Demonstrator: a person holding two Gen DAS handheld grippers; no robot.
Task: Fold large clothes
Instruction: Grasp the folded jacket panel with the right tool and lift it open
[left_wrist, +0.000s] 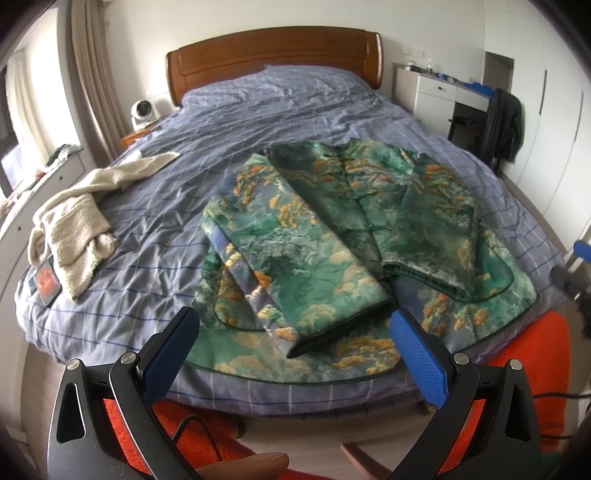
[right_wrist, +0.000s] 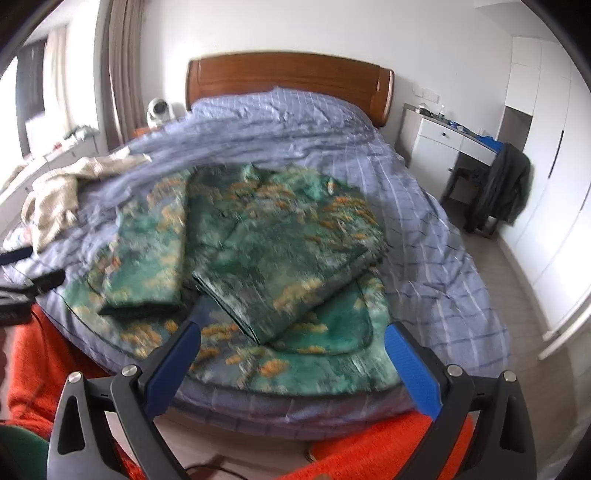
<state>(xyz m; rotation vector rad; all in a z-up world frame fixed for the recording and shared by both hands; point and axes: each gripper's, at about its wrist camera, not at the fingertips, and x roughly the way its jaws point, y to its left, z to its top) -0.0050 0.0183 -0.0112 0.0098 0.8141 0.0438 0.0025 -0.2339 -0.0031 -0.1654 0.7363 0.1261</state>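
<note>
Left wrist view: left gripper (left_wrist: 295, 339) and right gripper (right_wrist: 291, 350) gape wide, empty, above the green patterned satin jacket (left_wrist: 332, 229).

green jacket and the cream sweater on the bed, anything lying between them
Nothing: in the left wrist view only bare checked bedcover separates the green jacket from the cream sweater.

You have one green jacket (left_wrist: 332, 236) and one cream sweater (left_wrist: 74, 221) on one bed (left_wrist: 258, 110). You hold two grippers: the left gripper (left_wrist: 295, 354) and the right gripper (right_wrist: 291, 358).
</note>
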